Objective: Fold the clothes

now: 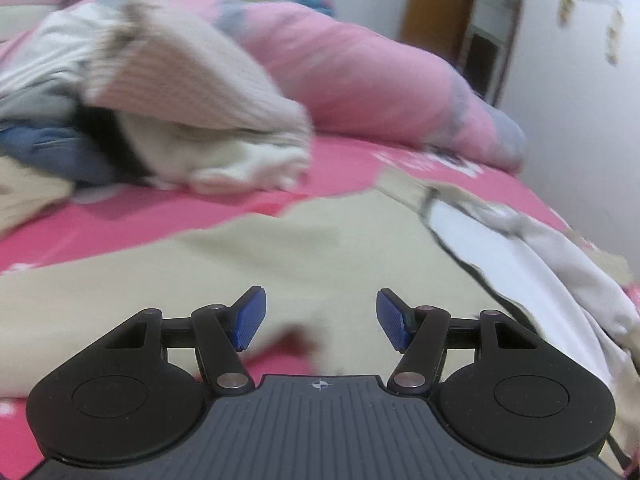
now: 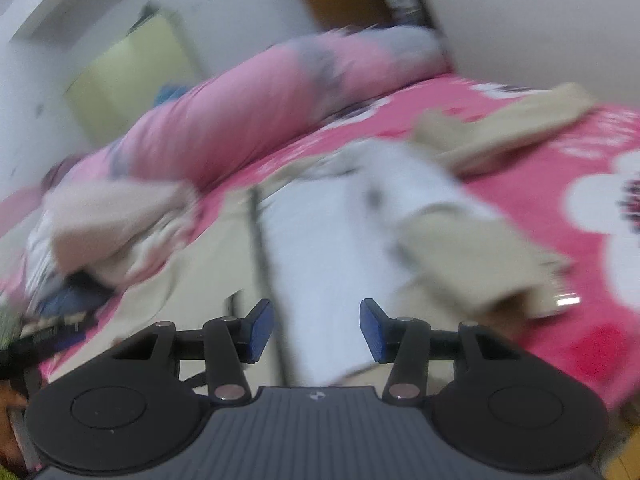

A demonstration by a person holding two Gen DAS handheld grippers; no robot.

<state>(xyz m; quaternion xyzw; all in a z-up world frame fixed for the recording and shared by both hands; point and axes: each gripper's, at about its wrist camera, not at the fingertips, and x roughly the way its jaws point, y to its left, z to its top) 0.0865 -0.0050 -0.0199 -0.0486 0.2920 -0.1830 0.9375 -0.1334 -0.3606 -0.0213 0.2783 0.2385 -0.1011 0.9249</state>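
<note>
Left hand-held gripper is spread wide, blue pads well apart, nothing between them. It hangs over the beige garment spread flat on the bed, and whether it touches the cloth can't be told.

Right hand-held gripper is wide open too, with nothing clamped. Beneath the gap between its pads runs the garment's white lining, with a dark zip line just to the left of it. The same beige garment lies opened out here, one beige sleeve or flap folded across to the right, and another beige part bunched farther back near the bed's far side.

The pile of clothes sits to the left on the bed: a ribbed cream knit on top, white fabric under it, something blue denim at the bottom. In the right wrist view that pile is at the left, well apart from the open garment.

Behind it all, a long pink quilt roll stretches across the far edge of the bed. The pink sheet carries white flower shapes; there are white marks that may be lettering, too blurred to read. Both views are motion-smeared.
</note>
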